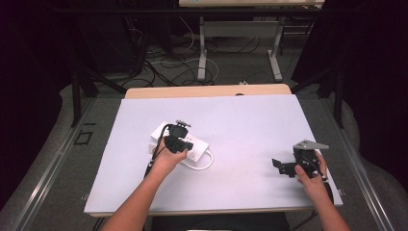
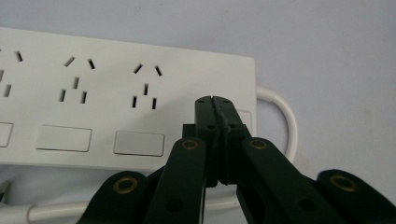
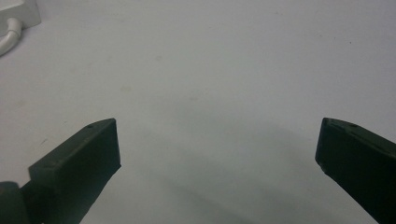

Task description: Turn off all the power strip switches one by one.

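Note:
A white power strip [image 1: 201, 147] with several sockets and rocker switches [image 2: 138, 143] lies on the white table [image 1: 250, 120], left of the middle. Its white cable [image 1: 206, 166] loops out of the near end. My left gripper [image 1: 180, 142] hovers over that end of the strip. In the left gripper view the power strip [image 2: 116, 84] lies flat, and the left gripper [image 2: 213, 100] is shut with nothing between its pads, the tips over the last switch; whether they touch it I cannot tell. My right gripper [image 1: 281, 166] is low over bare table at the right. The right gripper [image 3: 217, 140] stands wide open and holds nothing.
The strip's corner [image 3: 18, 11] and cable [image 3: 9, 39] sit far off at the upper left of the right gripper view. A wooden table edge [image 1: 207, 90] runs along the back, with table legs and cables [image 1: 173, 67] on the floor beyond.

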A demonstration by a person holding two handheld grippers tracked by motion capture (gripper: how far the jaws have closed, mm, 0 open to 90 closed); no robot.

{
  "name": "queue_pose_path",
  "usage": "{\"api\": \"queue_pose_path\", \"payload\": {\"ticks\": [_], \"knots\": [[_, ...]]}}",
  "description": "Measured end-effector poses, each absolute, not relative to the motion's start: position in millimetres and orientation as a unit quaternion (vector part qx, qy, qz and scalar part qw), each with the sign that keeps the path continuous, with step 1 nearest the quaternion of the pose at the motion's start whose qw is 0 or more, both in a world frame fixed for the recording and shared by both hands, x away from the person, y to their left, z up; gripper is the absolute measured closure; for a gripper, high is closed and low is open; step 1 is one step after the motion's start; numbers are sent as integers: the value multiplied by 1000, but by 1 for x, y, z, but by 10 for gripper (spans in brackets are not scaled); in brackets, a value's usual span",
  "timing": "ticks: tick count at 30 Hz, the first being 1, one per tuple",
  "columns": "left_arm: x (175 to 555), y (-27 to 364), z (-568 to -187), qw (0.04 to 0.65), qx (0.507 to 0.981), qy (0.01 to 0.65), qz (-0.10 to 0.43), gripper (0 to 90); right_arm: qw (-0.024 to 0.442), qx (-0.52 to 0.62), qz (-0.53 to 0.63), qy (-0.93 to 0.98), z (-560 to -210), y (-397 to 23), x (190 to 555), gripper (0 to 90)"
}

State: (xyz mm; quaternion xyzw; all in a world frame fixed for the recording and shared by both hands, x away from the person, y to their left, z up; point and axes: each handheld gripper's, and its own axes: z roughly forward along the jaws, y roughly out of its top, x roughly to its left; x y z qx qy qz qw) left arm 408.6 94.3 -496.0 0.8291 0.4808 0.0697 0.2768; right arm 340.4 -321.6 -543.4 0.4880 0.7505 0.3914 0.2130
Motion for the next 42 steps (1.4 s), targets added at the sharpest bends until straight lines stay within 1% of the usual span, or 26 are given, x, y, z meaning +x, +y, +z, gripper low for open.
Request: {"api": "queue_pose_path", "payload": {"ticks": [24, 42], "knots": [[419, 122, -493, 272, 813, 509, 77, 900, 212, 487, 391, 752, -544, -321, 341, 0], [430, 128, -503, 250, 811, 523, 72, 900, 210, 486, 391, 753, -544, -321, 341, 0]]}}
